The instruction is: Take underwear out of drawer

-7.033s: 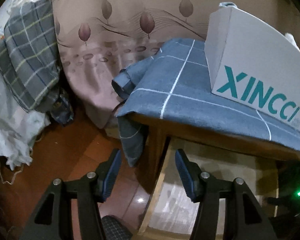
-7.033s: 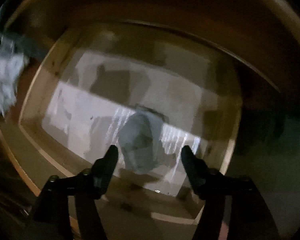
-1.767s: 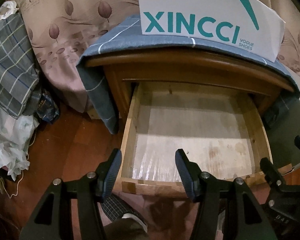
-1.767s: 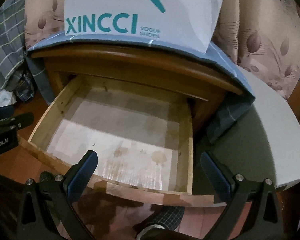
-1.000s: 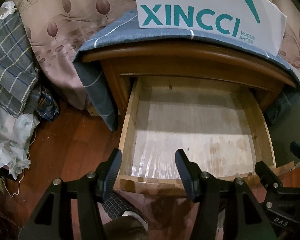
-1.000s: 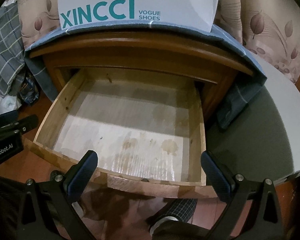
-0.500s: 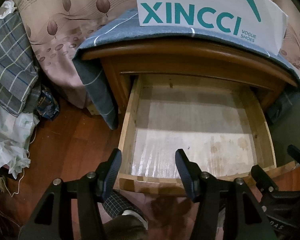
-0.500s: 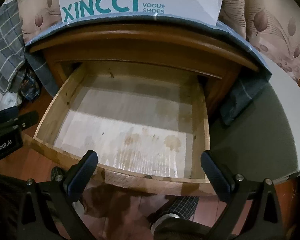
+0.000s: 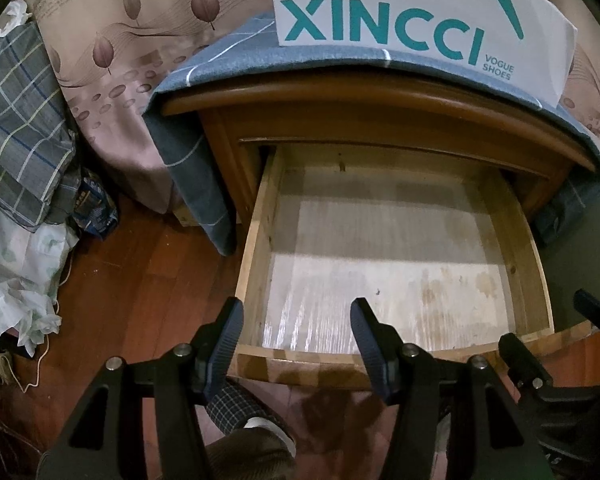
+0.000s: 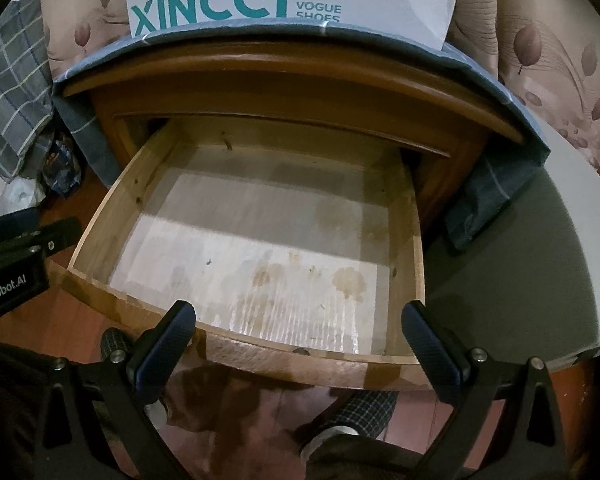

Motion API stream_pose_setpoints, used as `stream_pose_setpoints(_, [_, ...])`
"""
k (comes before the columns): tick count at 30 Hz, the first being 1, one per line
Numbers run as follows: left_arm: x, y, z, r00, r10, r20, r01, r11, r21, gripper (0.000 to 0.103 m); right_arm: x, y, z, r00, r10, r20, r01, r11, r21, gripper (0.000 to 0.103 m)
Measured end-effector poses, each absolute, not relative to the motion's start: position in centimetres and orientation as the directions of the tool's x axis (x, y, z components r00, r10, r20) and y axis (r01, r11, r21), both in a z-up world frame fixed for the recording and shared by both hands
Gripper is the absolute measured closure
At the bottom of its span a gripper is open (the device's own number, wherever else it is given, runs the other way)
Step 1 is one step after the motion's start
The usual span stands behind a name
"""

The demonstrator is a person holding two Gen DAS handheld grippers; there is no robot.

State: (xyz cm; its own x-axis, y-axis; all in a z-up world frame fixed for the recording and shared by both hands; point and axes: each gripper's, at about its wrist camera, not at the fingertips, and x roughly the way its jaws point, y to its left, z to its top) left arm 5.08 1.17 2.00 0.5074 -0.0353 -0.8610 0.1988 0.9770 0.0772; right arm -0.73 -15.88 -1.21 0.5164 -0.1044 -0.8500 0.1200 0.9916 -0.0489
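both grippers hovering over the pulled-out drawer [image 9: 396,264], pointing steeply down. left gripper [image 9: 296,328] with jaws partly apart, nothing between the pads. right gripper [image 10: 298,334] spread wide, likewise pinching nothing.

no underwear to be seen anywhere in either view: not in the drawer, not in either gripper, not on the floor within sight. cannot tell where it lies now. drawer standing fully open, showing only a pale liner [image 10: 260,256] with brownish stains toward the front right.

judged from that: removal apparently done, since the drawer holds nothing and both grippers are free. possibly left: closing the drawer, though the task sentence asks for no such thing.

outward from the drawer: wooden nightstand [image 9: 380,104] with a curved top edge, draped in a blue-grey checked cloth [image 9: 228,60] hanging down both sides. on top, a white box [image 9: 412,8] printed in teal "xincci", with smaller "vogue shoes" beside it. on the body of the left gripper, at the left edge of the right wrist view, a partly cut-off label ending "enrobot.ai". behind, a beige leaf-patterned fabric [image 9: 112,40]. to the left, a plaid bundle [image 9: 16,128] over crumpled white material, on a reddish wood floor [image 9: 140,288]. at the bottom of both views, a checked trouser leg [image 10: 364,408] and a shoe of the person.
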Motion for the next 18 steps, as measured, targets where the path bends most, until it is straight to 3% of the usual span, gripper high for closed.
stream_pose_setpoints(18, [4.76,0.87,1.99,0.512,-0.046,-0.858,0.222,0.972,0.081,0.046,-0.85,-15.6,-1.32,0.513,-0.102,-0.852,0.118,0.992,-0.048,0.001])
